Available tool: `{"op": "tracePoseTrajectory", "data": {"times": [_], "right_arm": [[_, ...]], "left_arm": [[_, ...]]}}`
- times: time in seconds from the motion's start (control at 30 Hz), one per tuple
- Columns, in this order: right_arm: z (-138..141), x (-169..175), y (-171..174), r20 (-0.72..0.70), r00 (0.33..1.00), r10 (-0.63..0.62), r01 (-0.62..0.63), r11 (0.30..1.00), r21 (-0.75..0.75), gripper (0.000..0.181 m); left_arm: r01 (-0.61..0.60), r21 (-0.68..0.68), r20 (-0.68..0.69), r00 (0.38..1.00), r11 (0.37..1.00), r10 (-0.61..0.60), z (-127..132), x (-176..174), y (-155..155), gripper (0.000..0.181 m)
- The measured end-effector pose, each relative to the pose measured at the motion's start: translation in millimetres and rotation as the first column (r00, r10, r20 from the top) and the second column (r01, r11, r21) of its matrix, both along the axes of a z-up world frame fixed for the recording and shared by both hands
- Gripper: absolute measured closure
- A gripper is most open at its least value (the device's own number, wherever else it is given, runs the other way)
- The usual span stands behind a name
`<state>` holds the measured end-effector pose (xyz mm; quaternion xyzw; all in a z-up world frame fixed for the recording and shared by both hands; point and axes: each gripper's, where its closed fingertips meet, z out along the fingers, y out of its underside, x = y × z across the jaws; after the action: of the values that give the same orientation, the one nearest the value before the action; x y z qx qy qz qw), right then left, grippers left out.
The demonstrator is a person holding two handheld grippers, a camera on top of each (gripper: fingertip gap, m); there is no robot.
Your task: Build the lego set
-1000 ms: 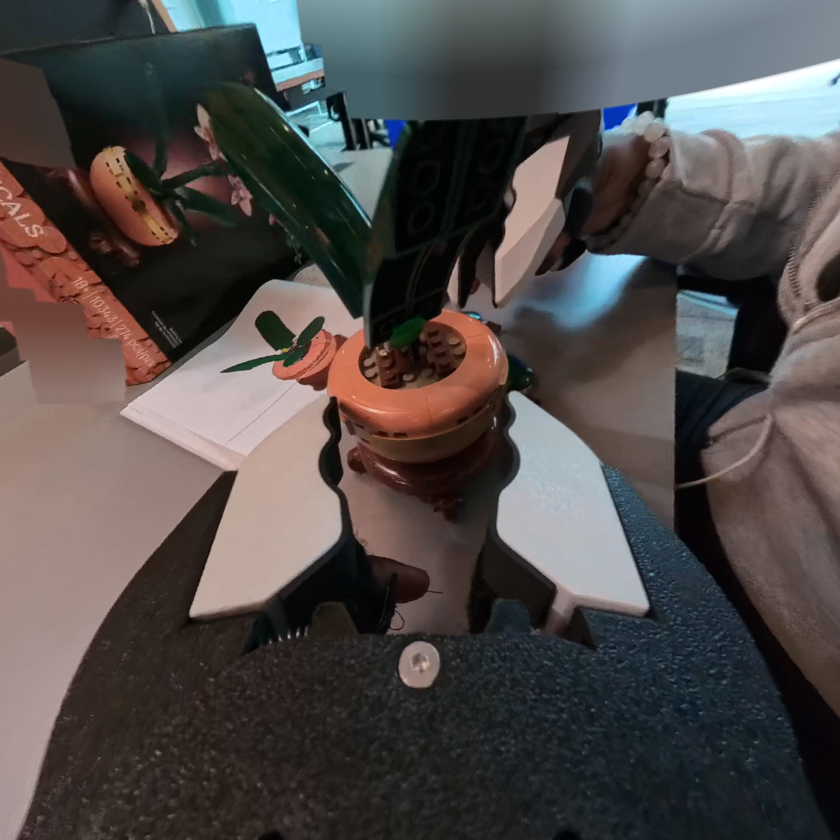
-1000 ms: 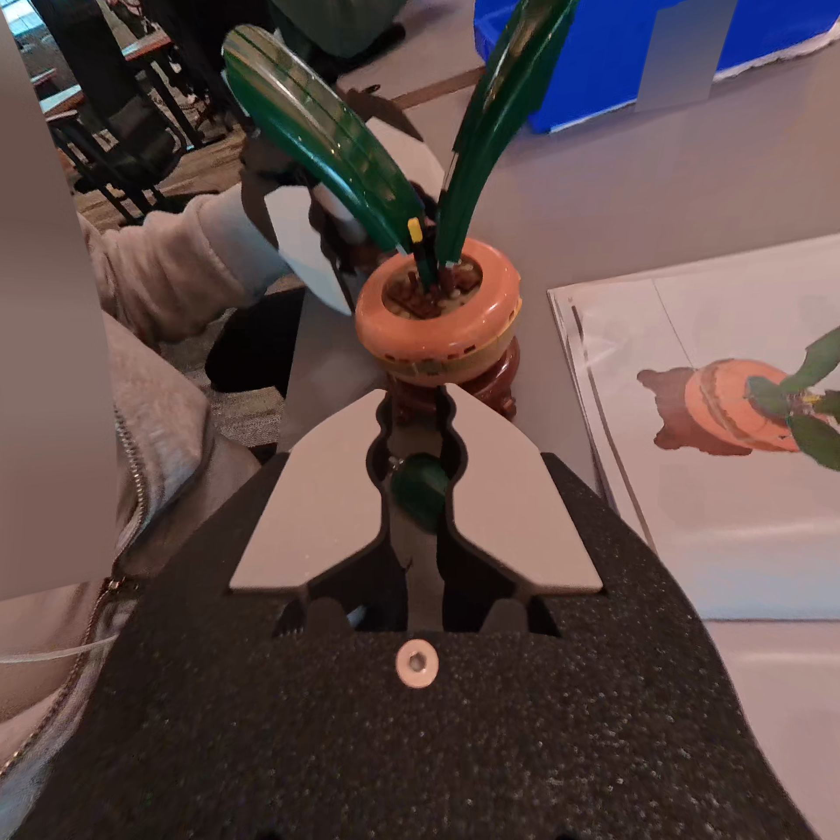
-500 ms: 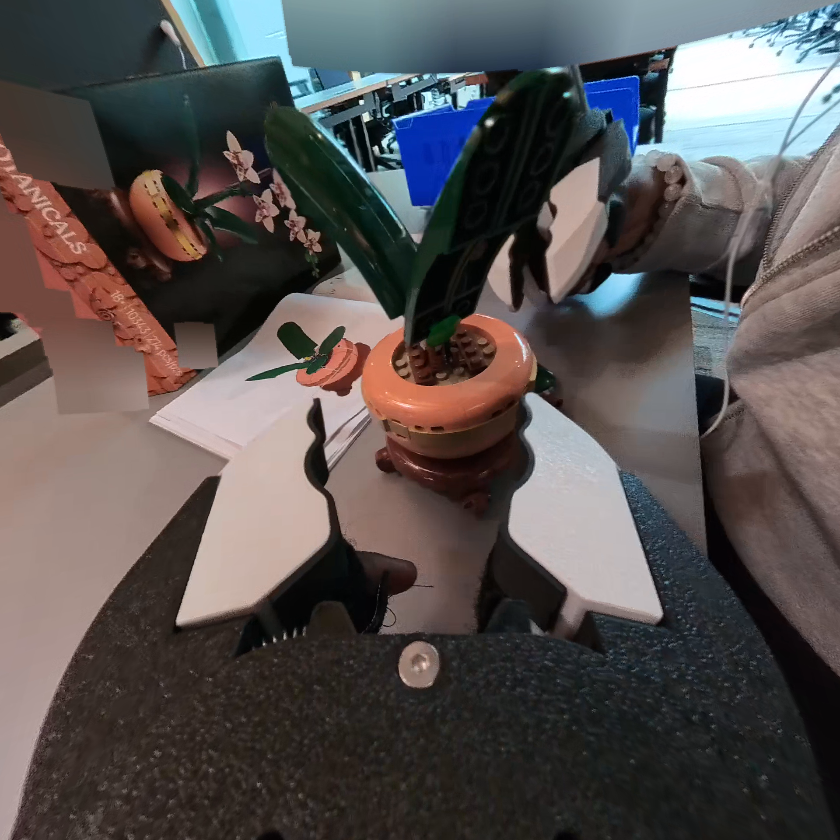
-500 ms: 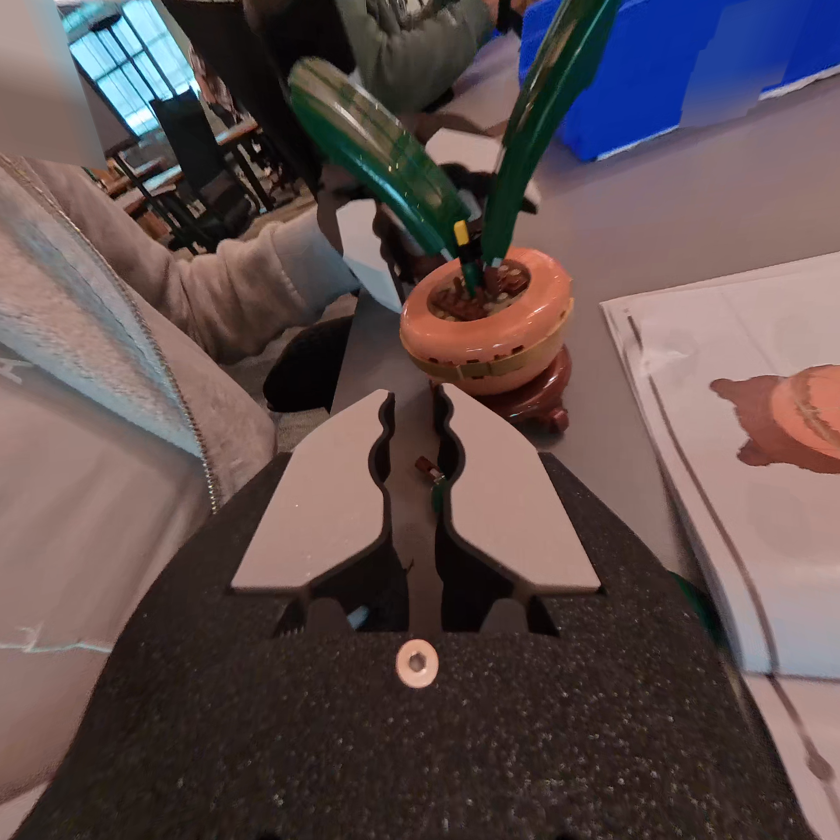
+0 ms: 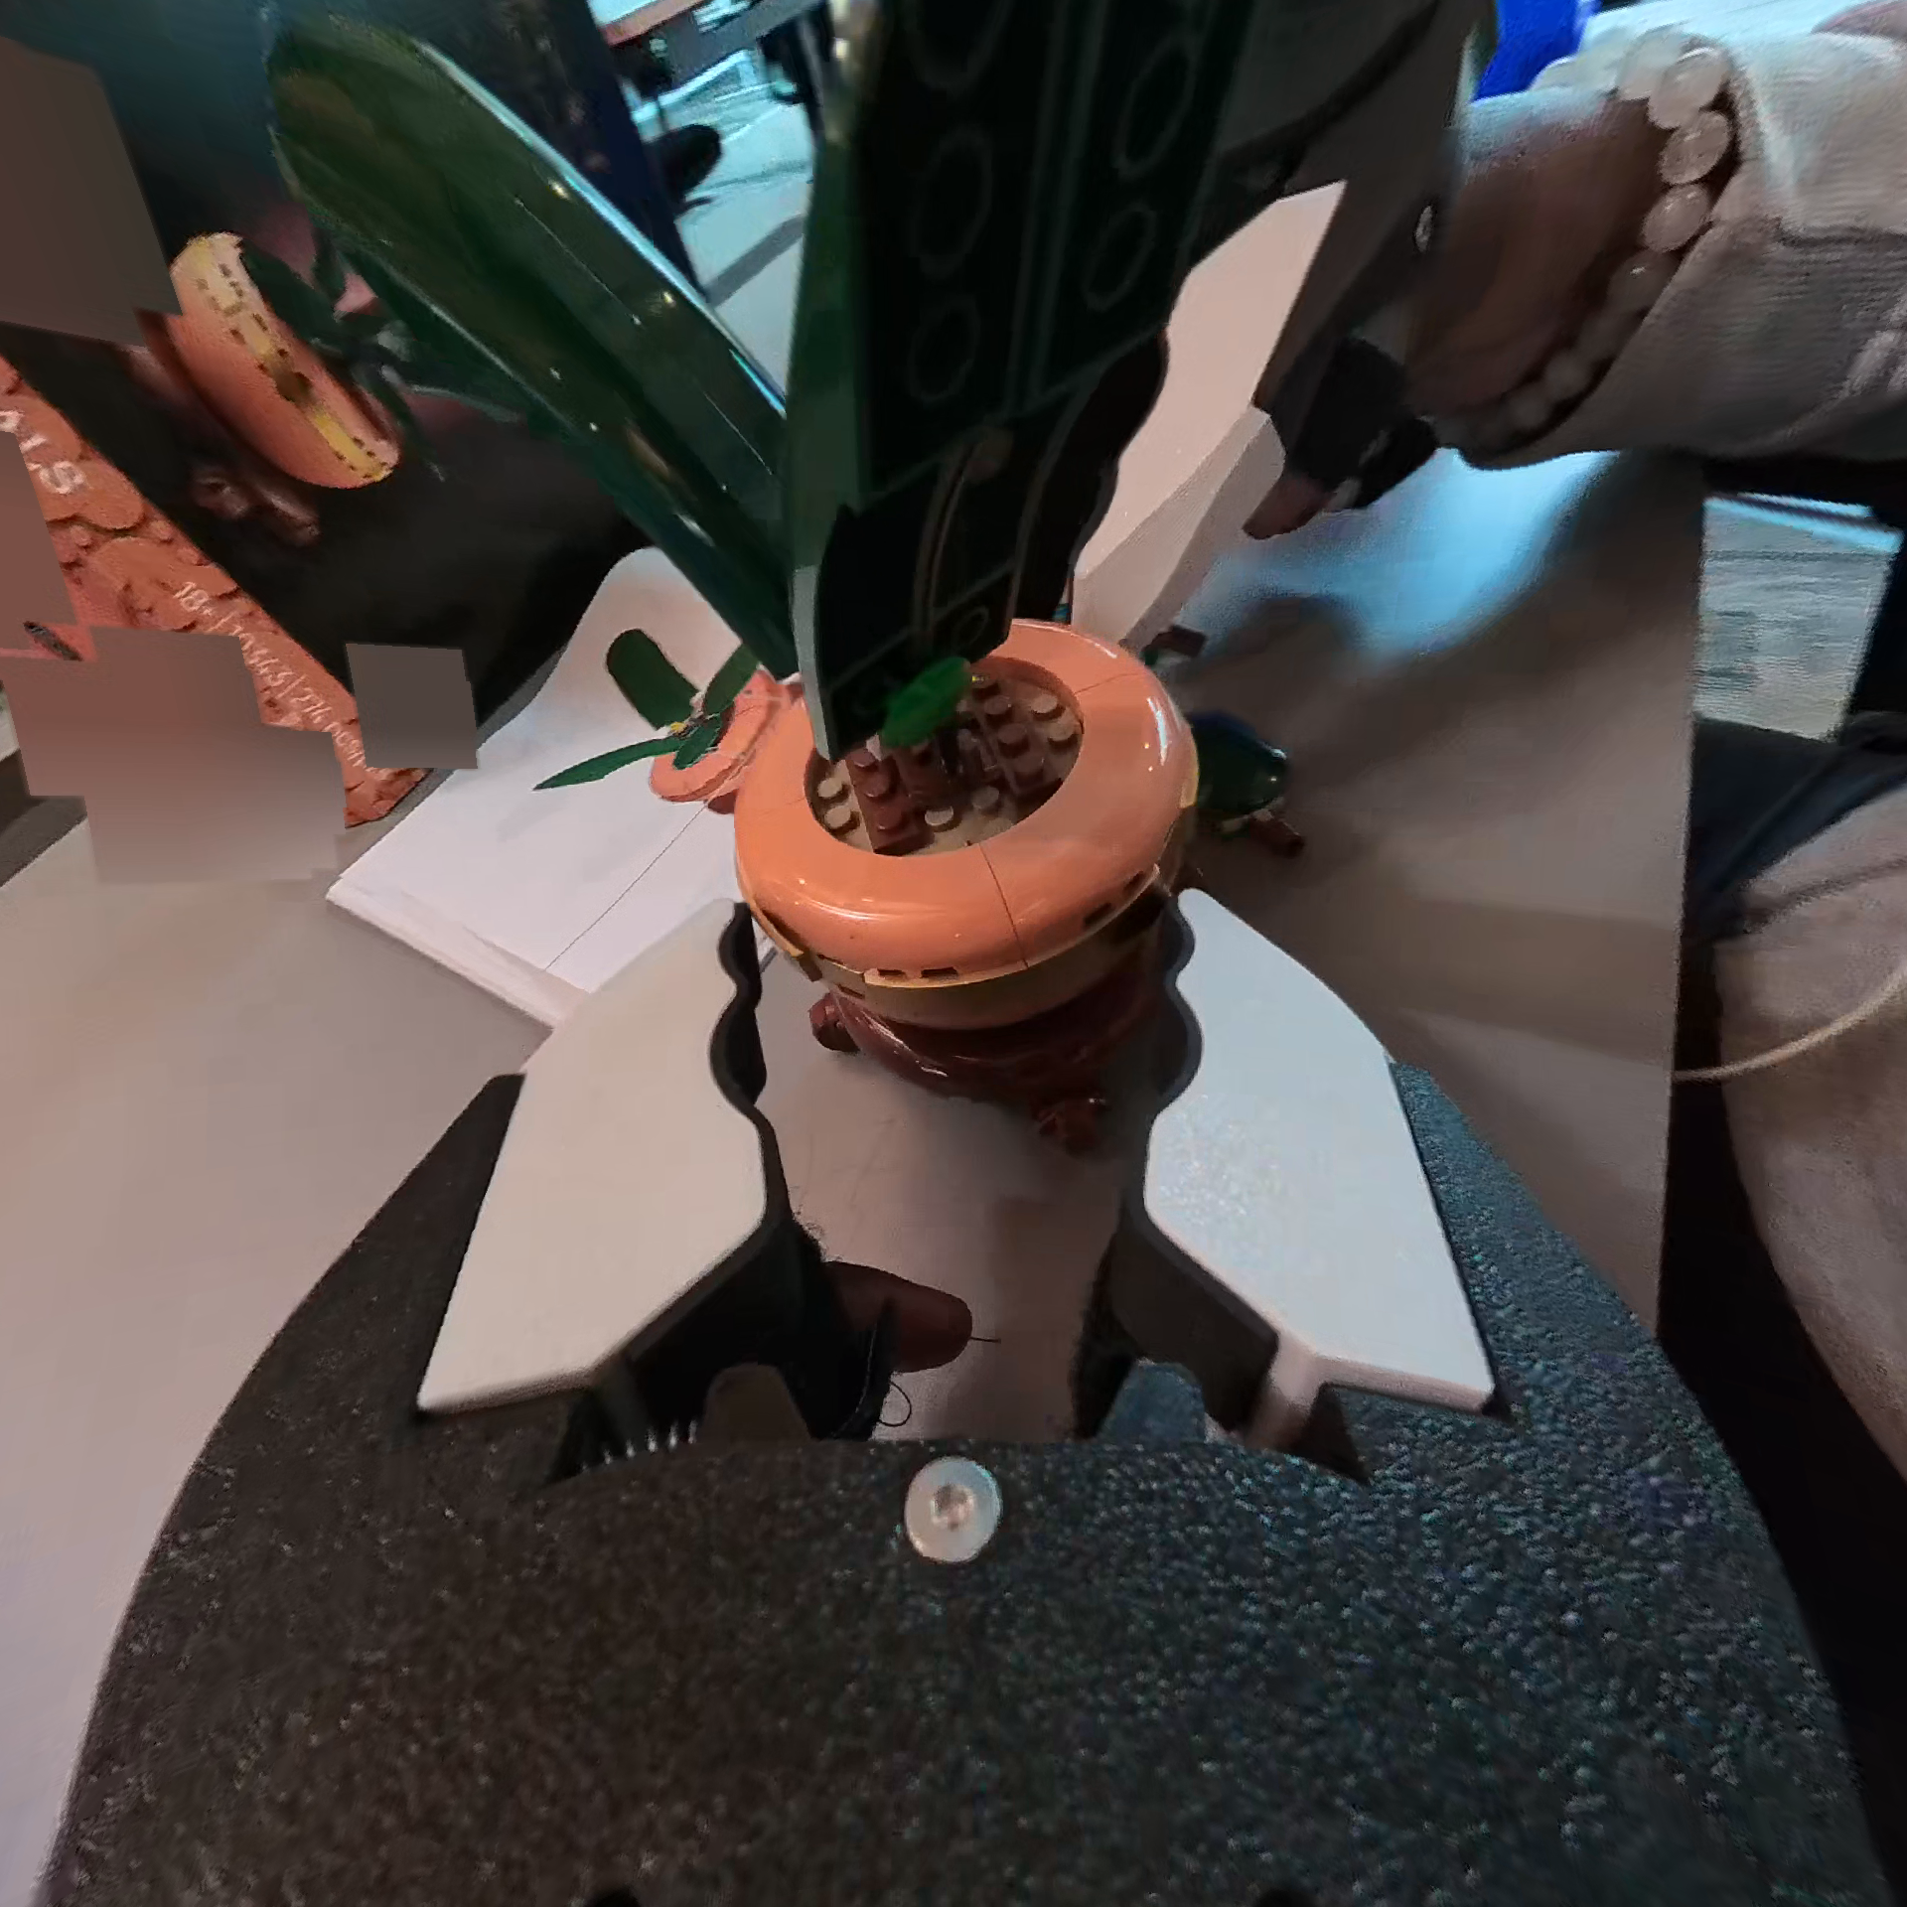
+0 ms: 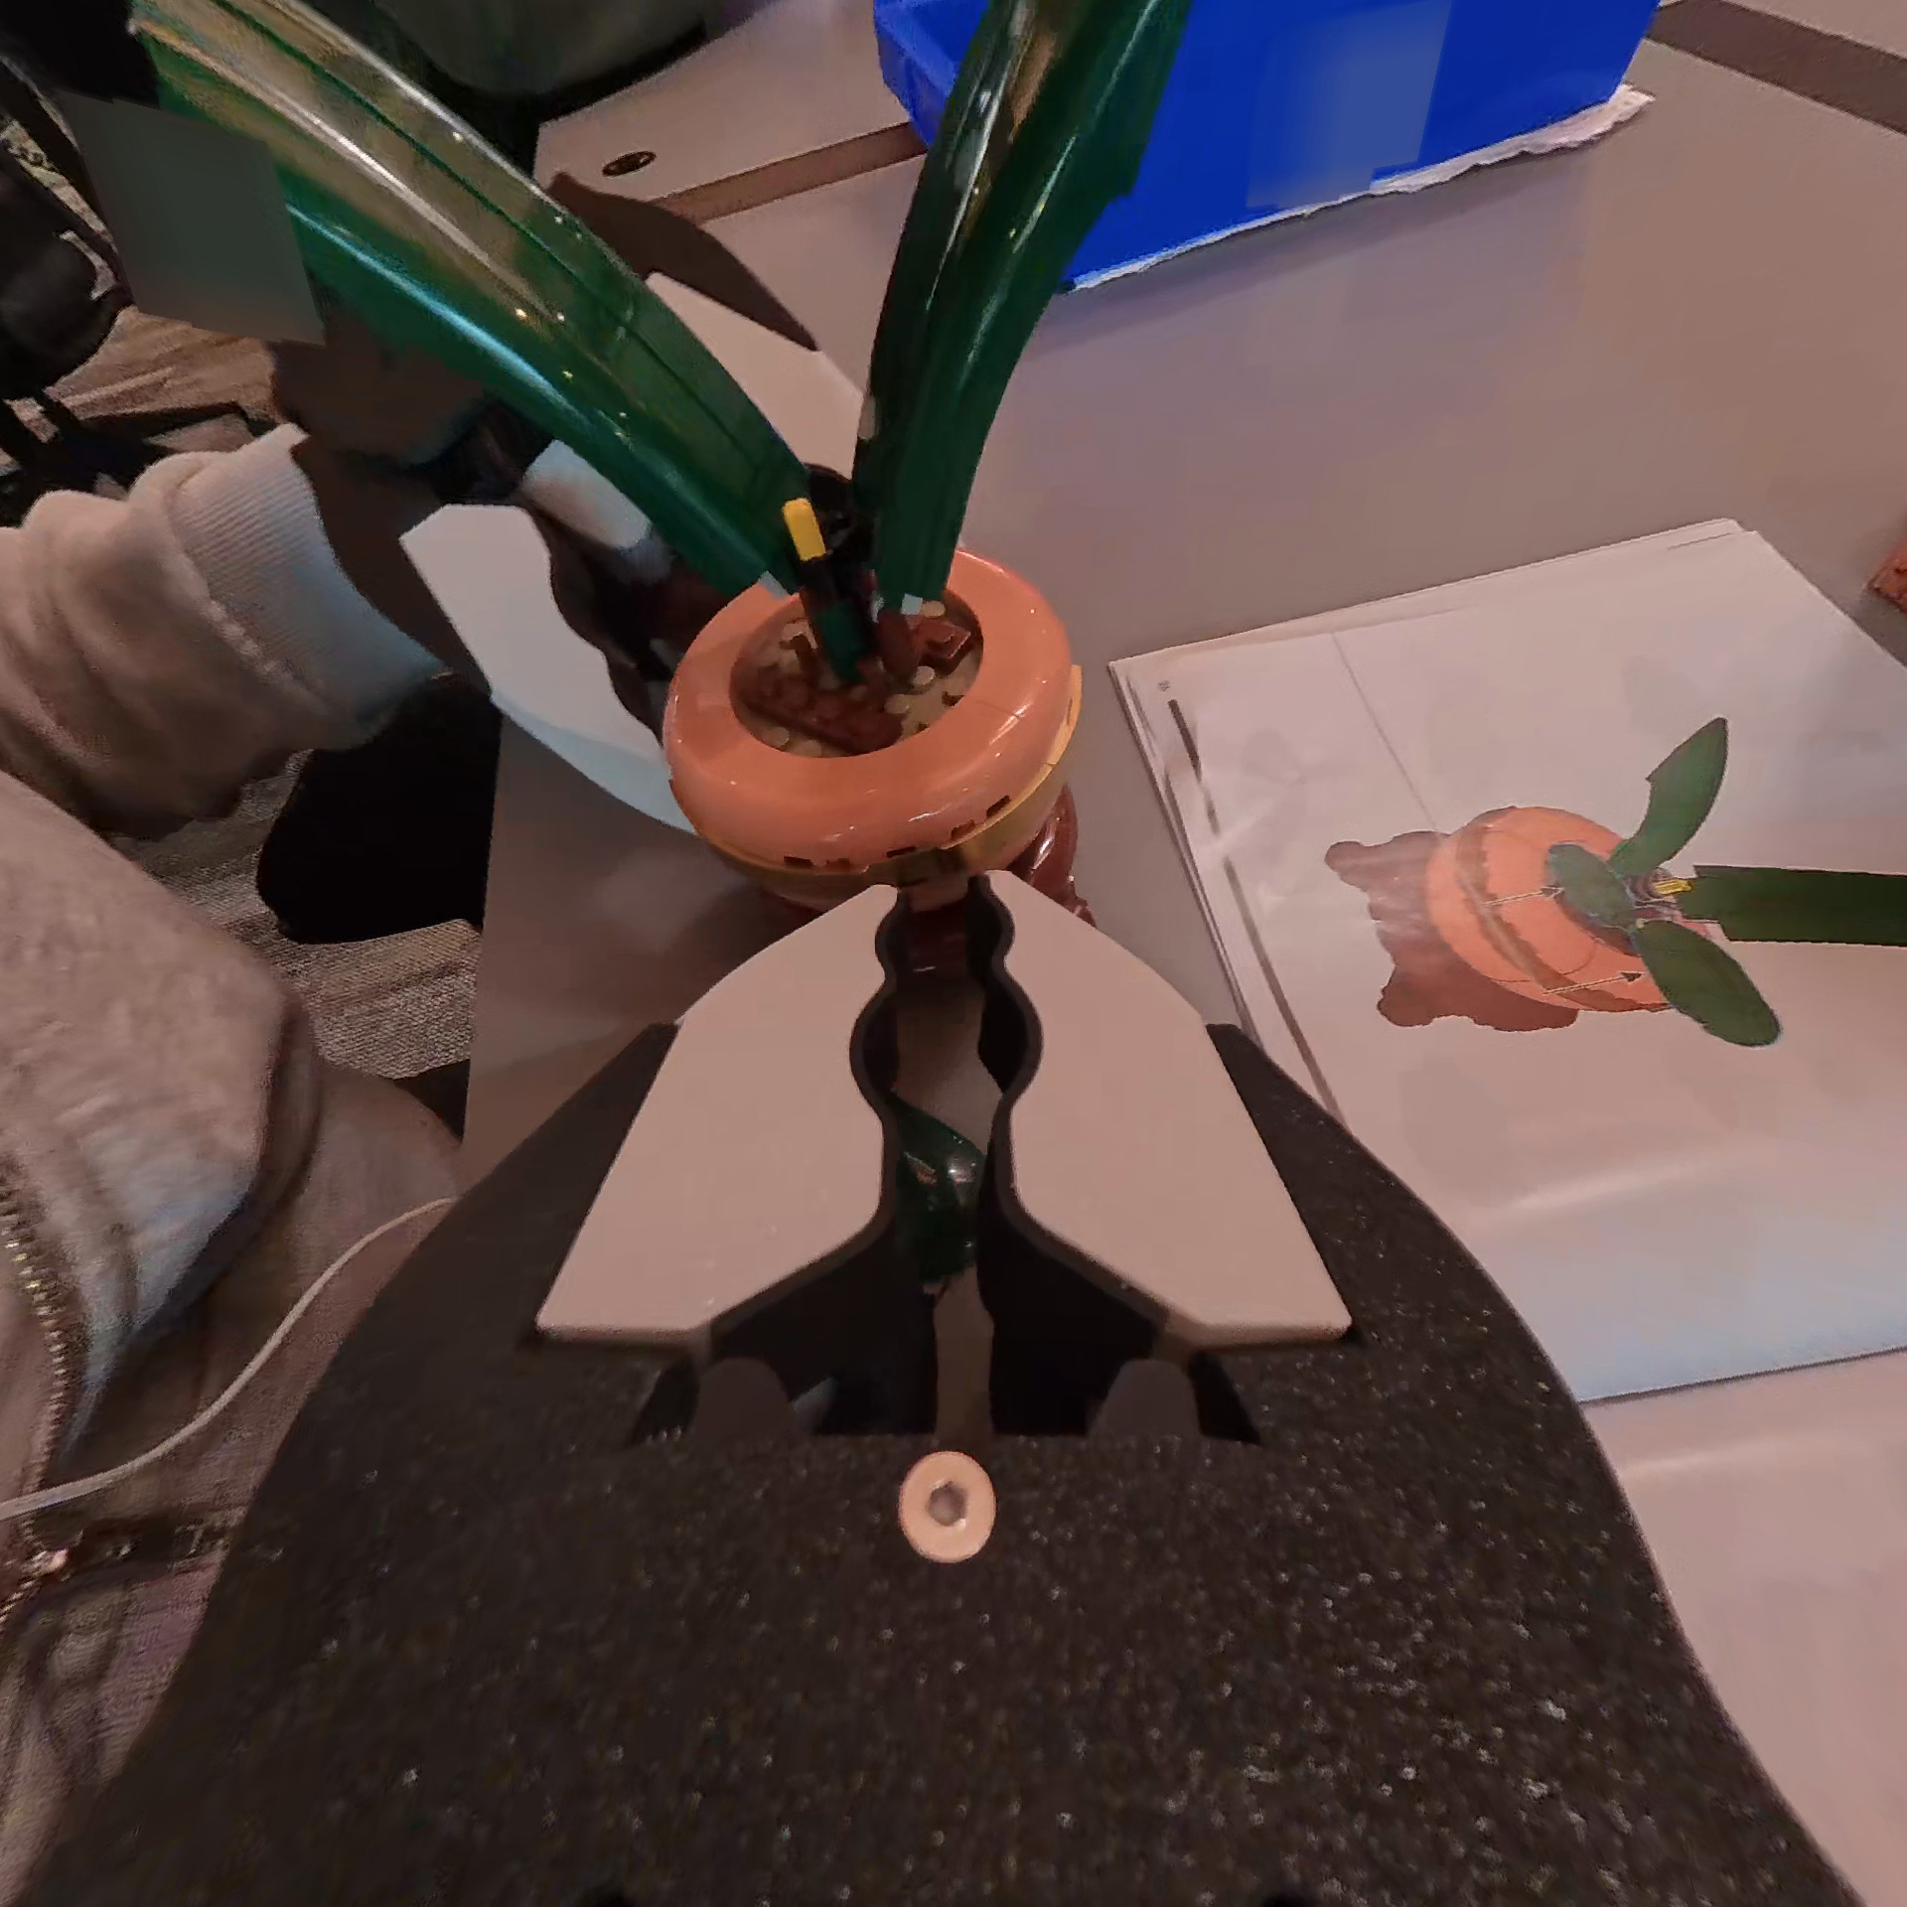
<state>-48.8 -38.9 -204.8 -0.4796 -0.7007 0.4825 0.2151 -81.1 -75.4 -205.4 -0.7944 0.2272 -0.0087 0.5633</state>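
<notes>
1. The left gripper point(image 5: 960, 970) is held wide apart around the lego pot point(image 5: 965, 826) on the table point(image 5: 206, 1084) (contact unclear).
2. The right gripper point(image 6: 939, 929) is clamped on a dark green piece point(image 6: 934, 1187), tips just beside the pot.

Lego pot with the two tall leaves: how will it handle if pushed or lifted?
Probably top-heavy: the leaves rise above the pot, which sits on a narrower base, so a high push may tip it. The leaves look stiff but join only at the bottom; they might pop off. The left tool, open around the base, seems the safer hold.
</notes>
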Motion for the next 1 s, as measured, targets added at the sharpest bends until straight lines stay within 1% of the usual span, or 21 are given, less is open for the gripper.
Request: {"op": "tracePoseTrajectory", "data": {"times": [0.17, 0.23, 0.3, 0.4, 0.5, 0.6, 0.7, 0.8, 1.0], "right_arm": [[0.6, -12.6, 11.2, -0.020, 1.000, -0.022, 0.024, 0.996, 0.081, 0.174], [0.0, -17.5, 15.1, -0.022, 0.999, -0.023, 0.025, 0.995, 0.102, 0.174], [-0.1, -18.4, 15.8, -0.016, 1.000, -0.012, 0.014, 0.995, 0.097, 0.172], [10.5, -12.8, 17.8, -0.063, 0.998, -0.032, 0.036, 0.998, 0.053, 0.169], [15.6, -0.5, 12.8, -0.093, 0.995, -0.025, 0.027, 0.999, 0.022, 0.167], [8.3, 5.2, -1.8, -0.065, 0.998, 0.012, -0.011, 1.000, 0.019, 0.166], [6.5, 1.9, -9.9, -0.065, 0.997, 0.034, -0.032, 0.999, 0.031, 0.165], [7.2, -0.6, -12.5, -0.065, 0.997, 0.049, -0.048, 0.999, 0.013, 0.165], [4.5, -2.5, -1.6, -0.054, 0.998, 0.035, -0.034, 0.999, 0.019, 0.167]], "left_arm": [[-0.215, 0.005, -0.009, 0.977, 0.977, 0.215, 0.1, -2.4, 0.3, 0.108], [-0.273, 0.007, -0.012, 0.962, 0.962, 0.273, 0.1, -0.6, -0.6, 0.108], [-0.299, 0.003, -0.020, 0.954, 0.954, 0.299, -0.5, 0.6, -2.7, 0.108], [-0.280, 0.017, -0.047, 0.959, 0.960, 0.281, 2.0, -2.0, -7.5, 0.110], [-0.243, 0.029, -0.074, 0.967, 0.970, 0.245, 5.8, -10.5, -11.3, 0.105], [-0.158, 0.009, -0.021, 0.987, 0.987, 0.158, 8.3, -8.7, -10.8, 0.103], [-0.096, 0.005, 0.034, 0.995, 0.995, 0.095, 10.6, -3.3, -8.6, 0.105], [-0.104, -0.005, 0.005, 0.995, 0.995, 0.104, 7.2, -2.9, -6.7, 0.109], [-0.186, 0.018, -0.021, 0.982, 0.982, 0.186, 6.8, -1.7, -5.0, 0.110]]}}
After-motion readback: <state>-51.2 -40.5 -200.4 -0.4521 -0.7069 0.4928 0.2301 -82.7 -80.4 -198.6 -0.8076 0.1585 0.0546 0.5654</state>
